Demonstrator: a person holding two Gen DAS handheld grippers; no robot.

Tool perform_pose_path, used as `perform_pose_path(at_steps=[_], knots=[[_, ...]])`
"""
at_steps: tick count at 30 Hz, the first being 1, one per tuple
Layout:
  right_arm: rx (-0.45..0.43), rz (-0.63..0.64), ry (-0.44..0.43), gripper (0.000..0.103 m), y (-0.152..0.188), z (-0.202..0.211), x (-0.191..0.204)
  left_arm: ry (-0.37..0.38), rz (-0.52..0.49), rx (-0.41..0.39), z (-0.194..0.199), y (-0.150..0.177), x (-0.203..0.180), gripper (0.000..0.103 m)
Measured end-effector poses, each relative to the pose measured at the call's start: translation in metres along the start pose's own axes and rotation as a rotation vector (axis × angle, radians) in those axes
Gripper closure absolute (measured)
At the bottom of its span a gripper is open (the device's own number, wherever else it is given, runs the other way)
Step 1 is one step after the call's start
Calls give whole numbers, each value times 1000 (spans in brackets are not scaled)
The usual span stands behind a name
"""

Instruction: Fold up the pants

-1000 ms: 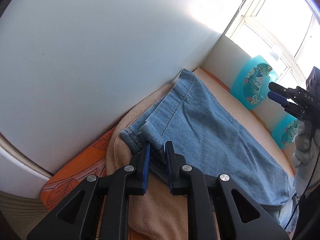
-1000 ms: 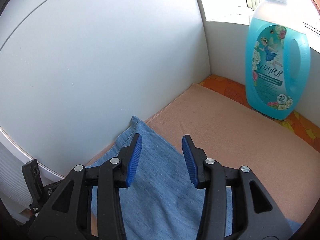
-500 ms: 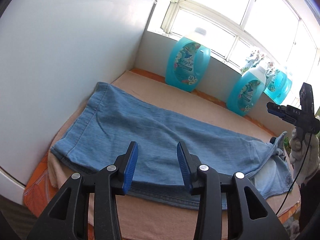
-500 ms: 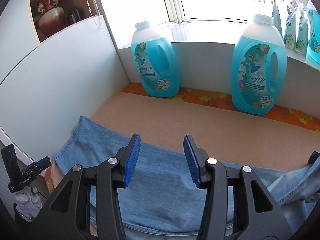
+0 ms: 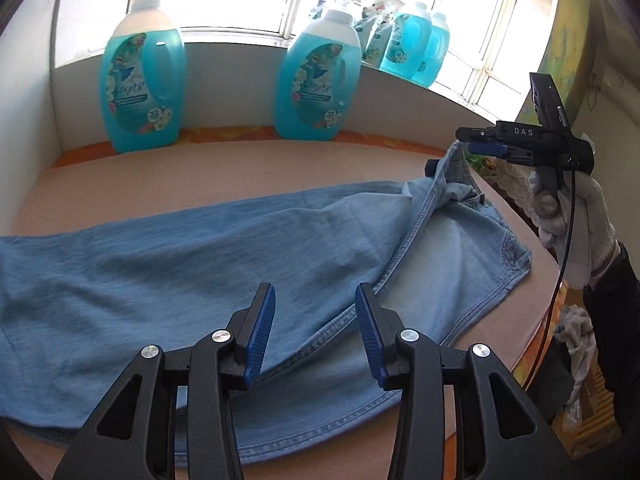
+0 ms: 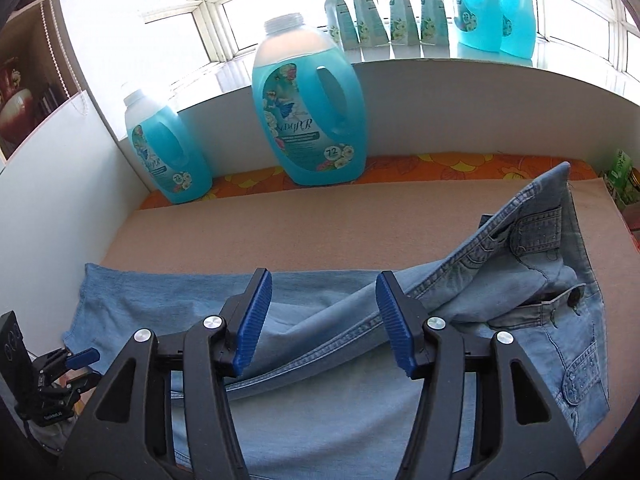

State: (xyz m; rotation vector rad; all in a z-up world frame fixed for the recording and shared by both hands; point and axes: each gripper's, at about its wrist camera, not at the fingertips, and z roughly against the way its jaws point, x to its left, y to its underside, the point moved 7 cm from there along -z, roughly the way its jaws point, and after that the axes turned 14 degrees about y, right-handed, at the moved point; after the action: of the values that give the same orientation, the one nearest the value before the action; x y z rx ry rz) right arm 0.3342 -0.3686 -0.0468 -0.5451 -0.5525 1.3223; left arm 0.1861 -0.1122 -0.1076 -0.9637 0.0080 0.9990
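Two large blue detergent bottles are standing behind the pants (image 5: 208,256) against the white back wall: the left bottle (image 5: 142,80) near the corner with the side panel, the right bottle (image 5: 318,76) further along. Two more blue bottles (image 6: 496,4) are sitting up on the windowsill above the pants, with four pale refill pouches (image 6: 384,12) standing beside them. Nothing is lying on the pants or between them and either gripper.

One pair of light blue denim pants is stretching lengthwise across the peach blanket (image 5: 248,168), which is covering an orange flowered cloth (image 6: 440,168) showing along its back edge. One leg is lying folded over the other, and the waistband end (image 6: 540,240), with its pocket and button, is bunching up and rising off the blanket at the far right of the pants.

One left gripper (image 5: 314,328) is hovering over the near edge of the pants, jaws spread apart and holding nothing. One right gripper (image 6: 324,320) is hanging above the middle of the pants, jaws likewise wide and bare. In the left wrist view it is showing beside the waistband, carried by a white-gloved hand (image 5: 572,220).
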Motion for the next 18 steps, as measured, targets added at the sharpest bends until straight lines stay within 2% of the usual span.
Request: perform_pose_path(at_steps=[3, 6, 8, 10, 13, 16, 18], knots=[[23, -76, 44, 46, -8, -4, -41, 51, -31, 63, -27, 1, -15, 57], [26, -120, 124, 45, -20, -11, -79, 53, -76, 122, -50, 3, -24, 57], [48, -155, 149, 39, -28, -21, -101, 54, -92, 160, -63, 4, -27, 57], [72, -200, 178, 38, -35, -34, -120, 42, -122, 199, -72, 7, -29, 57], [102, -243, 192, 38, -45, -54, -136, 33, -152, 239, -80, 10, -29, 57], [139, -268, 181, 38, -54, -77, -138, 30, -158, 273, -87, 13, -28, 57], [163, -274, 205, 38, -57, -94, -138, 37, -157, 292, -91, 16, -27, 57]])
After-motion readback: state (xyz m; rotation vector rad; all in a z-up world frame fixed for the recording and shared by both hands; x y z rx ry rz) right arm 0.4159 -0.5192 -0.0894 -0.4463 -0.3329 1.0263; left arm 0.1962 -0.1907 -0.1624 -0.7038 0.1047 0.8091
